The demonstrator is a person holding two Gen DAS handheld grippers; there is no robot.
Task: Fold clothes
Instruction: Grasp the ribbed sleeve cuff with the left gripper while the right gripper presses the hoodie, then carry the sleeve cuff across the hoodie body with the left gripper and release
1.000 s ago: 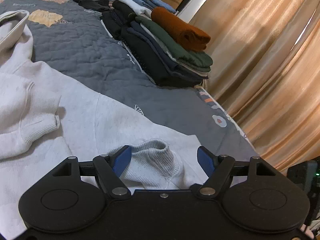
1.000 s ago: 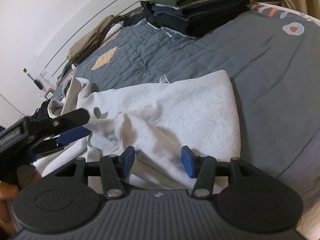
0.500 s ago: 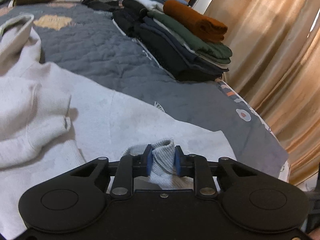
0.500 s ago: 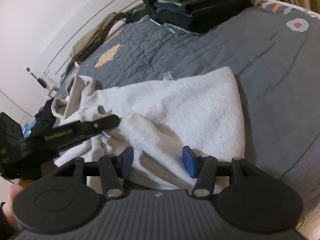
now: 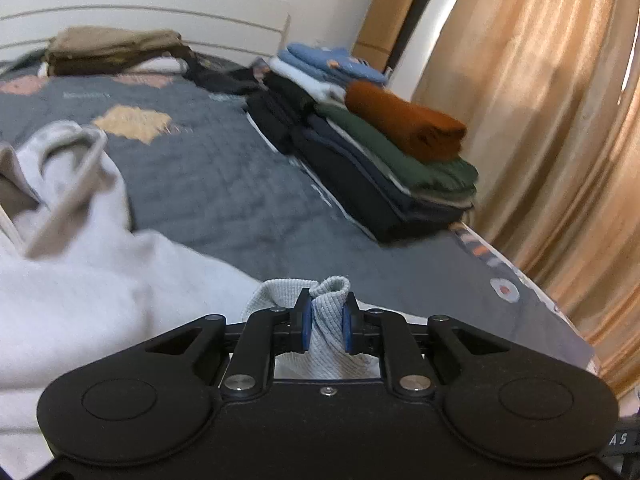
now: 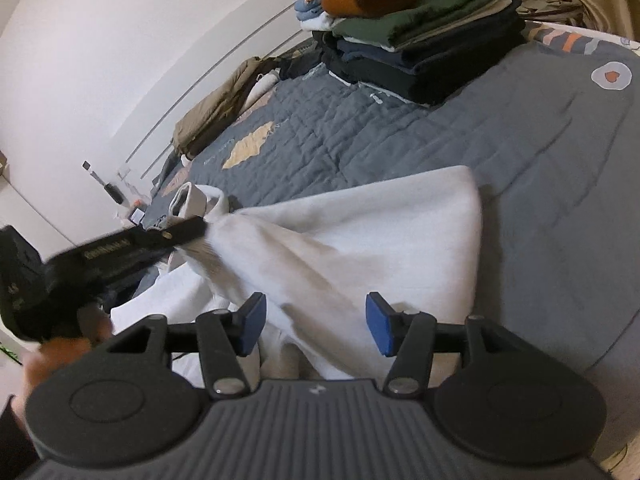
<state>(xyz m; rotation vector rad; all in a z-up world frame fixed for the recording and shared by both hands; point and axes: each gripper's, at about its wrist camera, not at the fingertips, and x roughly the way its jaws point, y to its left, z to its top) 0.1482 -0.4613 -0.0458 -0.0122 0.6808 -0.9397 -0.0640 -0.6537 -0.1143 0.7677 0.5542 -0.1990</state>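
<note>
Ribbed grey cuff (image 5: 326, 312) pinched between blue pads of left gripper (image 5: 325, 322), fingers clamped tight on it, cuff bunched and poking up above the pads. Pale grey hoodie (image 6: 360, 236) spread on bed (image 6: 540, 184), over grey quilt with orange patches; sleeve stretched taut from body toward left gripper (image 6: 188, 232), seen from right wrist camera lifted above the bed at left. Hood (image 5: 64, 160) lying open at far left in left view, blurred. Right gripper (image 6: 316, 322) low over near edge of hoodie, fingers wide apart, nothing between them, fabric beneath; contact with cloth cannot be told. Stack of folded clothes (image 5: 372, 152) on far side of bed, well apart from hoodie: dark items at bottom, green above, rust-orange piece on top, blue and white behind. Tan folded pile (image 5: 112, 48) near white headboard (image 5: 160, 12). Orange-tan curtain (image 5: 540, 120) along right side of bed. Part of a hand (image 6: 60, 352) visible under left gripper body in right view, blurred.
</note>
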